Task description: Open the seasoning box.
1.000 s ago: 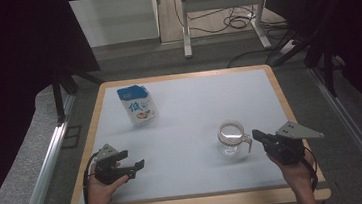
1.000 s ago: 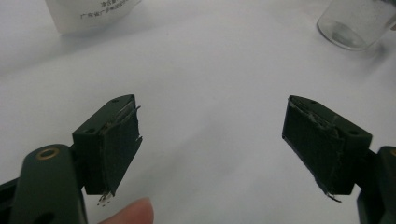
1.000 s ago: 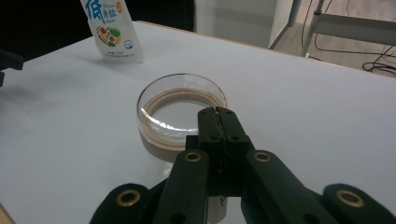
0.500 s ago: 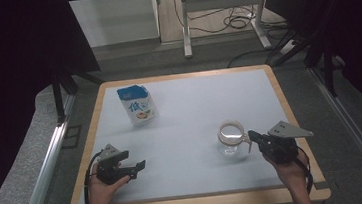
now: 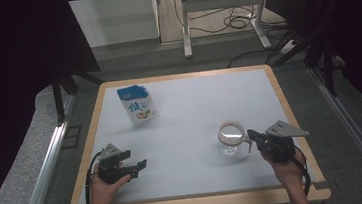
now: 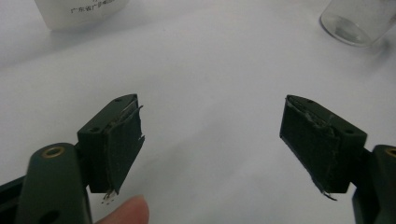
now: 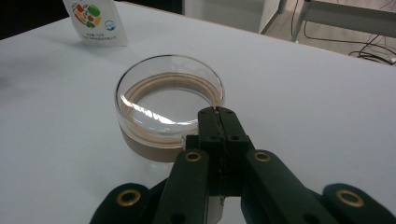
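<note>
One clear glass jar (image 7: 169,105), lidded, and one carton (image 5: 137,105) beyond it; your right gripper (image 7: 218,114) jaws clenched, left gripper (image 6: 212,140) released.

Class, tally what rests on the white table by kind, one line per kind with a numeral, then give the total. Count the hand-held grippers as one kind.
Glass jar: 1
Printed carton: 1
Hand-held grippers, left gripper and right gripper: 2
Total: 4
</note>
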